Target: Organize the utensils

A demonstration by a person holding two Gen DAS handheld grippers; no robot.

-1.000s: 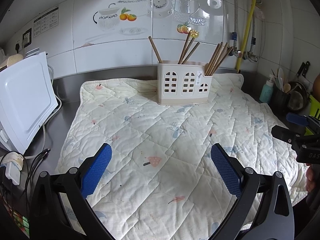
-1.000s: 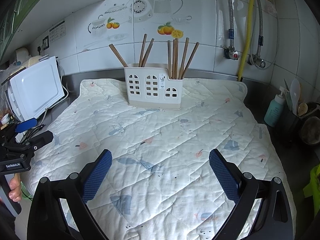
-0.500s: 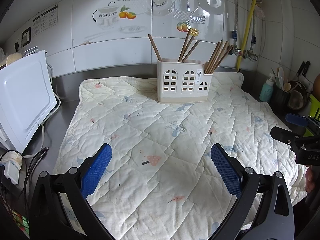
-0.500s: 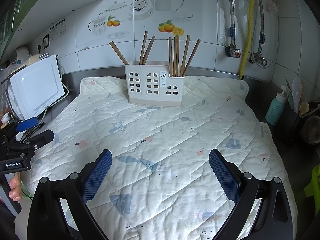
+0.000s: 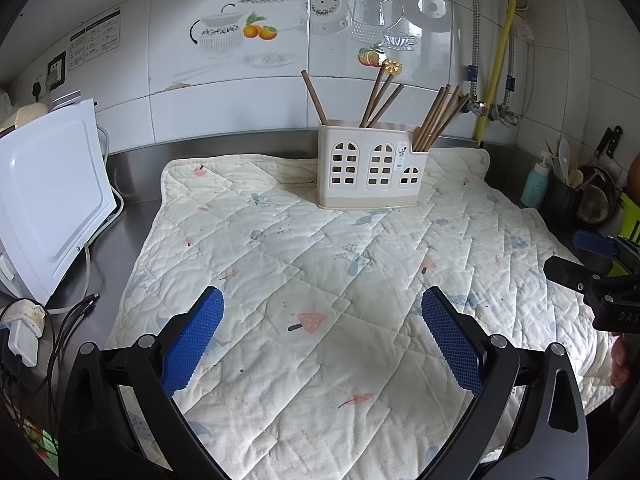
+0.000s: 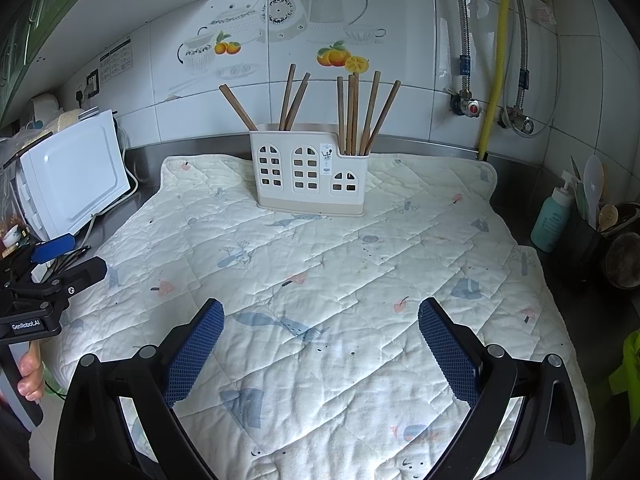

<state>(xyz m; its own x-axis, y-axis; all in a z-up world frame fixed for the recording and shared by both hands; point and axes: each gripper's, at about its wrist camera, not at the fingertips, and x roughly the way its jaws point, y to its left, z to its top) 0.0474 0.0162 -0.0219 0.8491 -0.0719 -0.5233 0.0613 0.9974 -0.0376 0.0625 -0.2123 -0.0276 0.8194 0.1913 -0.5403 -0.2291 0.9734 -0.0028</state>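
A cream utensil holder (image 5: 370,168) with arched window cut-outs stands at the far side of a quilted mat (image 5: 320,280); it also shows in the right wrist view (image 6: 312,178). Several brown wooden chopsticks (image 5: 438,118) stand in its compartments, also seen in the right wrist view (image 6: 354,114). My left gripper (image 5: 322,312) is open and empty, low over the near part of the mat. My right gripper (image 6: 320,320) is open and empty over the near mat as well. Each gripper shows at the edge of the other's view.
A white appliance (image 5: 48,196) with cables (image 5: 72,312) stands left of the mat. A teal bottle (image 6: 554,216) and a dark pot of kitchen tools (image 6: 596,220) stand at the right. A tiled wall with pipes (image 6: 496,56) rises behind the steel counter (image 5: 132,216).
Both views have shifted slightly; the holder sits a little lower and farther in frame. Both grippers stay open and empty.
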